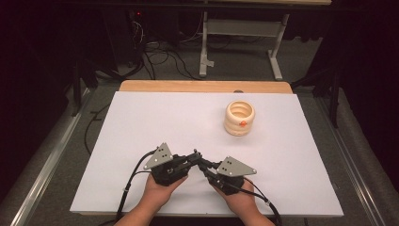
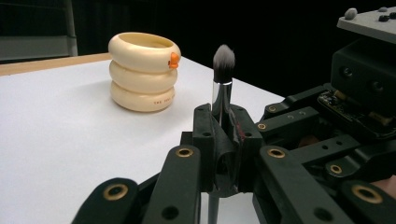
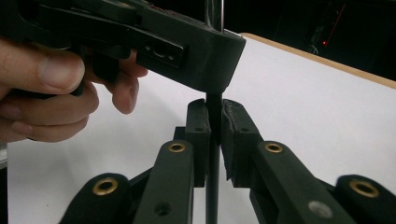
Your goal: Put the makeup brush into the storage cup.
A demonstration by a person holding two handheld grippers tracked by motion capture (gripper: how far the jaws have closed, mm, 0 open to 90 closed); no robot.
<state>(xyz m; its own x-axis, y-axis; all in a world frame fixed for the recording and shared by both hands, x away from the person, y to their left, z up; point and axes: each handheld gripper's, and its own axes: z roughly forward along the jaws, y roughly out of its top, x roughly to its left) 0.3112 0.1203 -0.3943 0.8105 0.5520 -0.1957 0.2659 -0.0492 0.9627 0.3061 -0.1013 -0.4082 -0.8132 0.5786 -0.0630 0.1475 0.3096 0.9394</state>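
Both tongs (left, right) clamped on brush

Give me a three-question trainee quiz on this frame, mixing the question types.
1. True or false: the makeup brush stands upright, bristles on top.
2. Which gripper grips the brush higher up: A, the left gripper, or B, the right gripper?
3. What marks the side of the cream ringed holder on the white table?

Key: 1. True. 2. A; the right gripper clamps the thin handle just below it. 3. A small orange spot near its rim.
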